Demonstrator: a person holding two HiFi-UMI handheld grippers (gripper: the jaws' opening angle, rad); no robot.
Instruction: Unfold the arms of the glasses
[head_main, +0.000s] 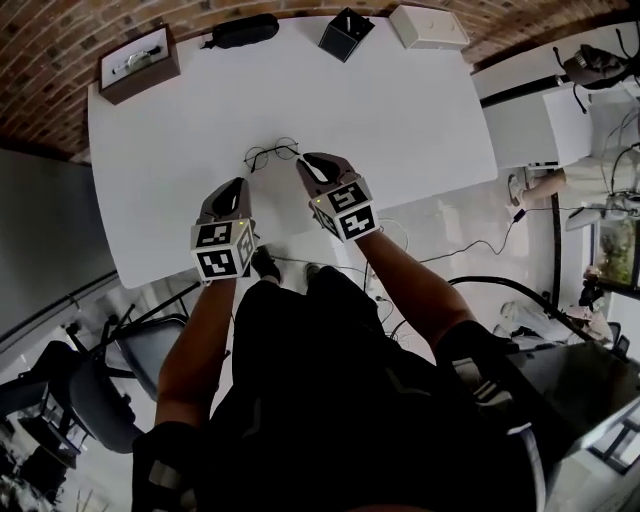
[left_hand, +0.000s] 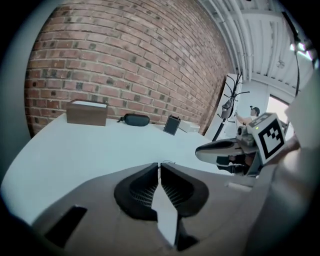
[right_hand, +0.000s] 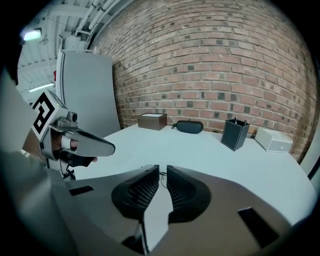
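Wire-framed glasses (head_main: 272, 153) lie flat on the white tabletop (head_main: 400, 120), about midway between its left and right edges and closer to the near edge than the far one. Their long axis runs roughly parallel to the near edge, lens beside lens. The frame is too fine to tell how the arms are tucked.

Both tools come at them from the near-edge side. The right gripper (head_main: 308, 162) is the closer one, with its tips just beside the right-hand lens. The left gripper (head_main: 236, 187) sits a little further back, near the left lens but apart from it. Each gripper has its jaws drawn together with nothing between them, so I judge they would have to part before either could take hold of an arm.

Along the far edge:
- a brown box (head_main: 138, 62) sits at the far left corner, open, with a small item on a pale lining that I cannot identify
- a black case (head_main: 243, 30) is zipped shut
- a black square holder (head_main: 346, 33) has a couple of thin sticks poking out of it
- a white box (head_main: 428, 26) is closed
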